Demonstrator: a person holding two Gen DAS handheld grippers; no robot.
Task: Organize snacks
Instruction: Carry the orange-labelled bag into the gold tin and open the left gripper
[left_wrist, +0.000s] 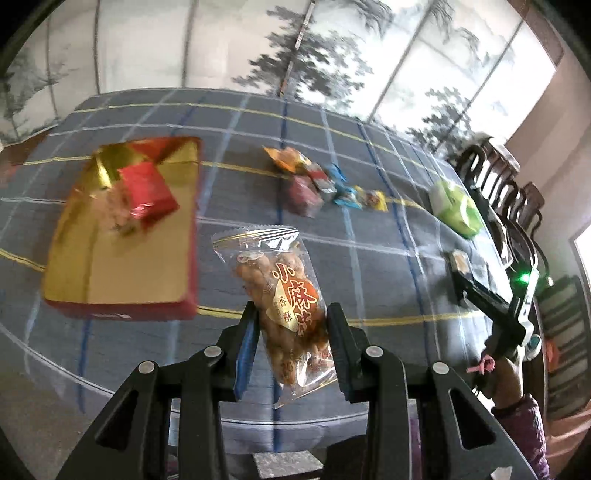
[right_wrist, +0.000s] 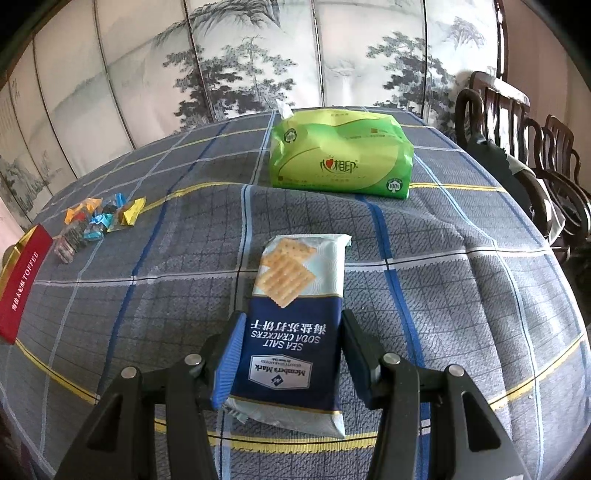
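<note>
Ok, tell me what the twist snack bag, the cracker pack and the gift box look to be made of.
Twist snack bag: clear glossy plastic film, seemingly; the fried twists show through and the top seal is crimped.
Cracker pack: opaque printed plastic wrapper, smooth with a soft sheen; crimped ends.
Gift box: likely cardboard, its inside lined in shiny gold foil-like paper that mirrors the light, its outer walls matte red.

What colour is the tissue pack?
Green tissue pack, lighter and darker swirls; clearest in the right wrist view.
</note>
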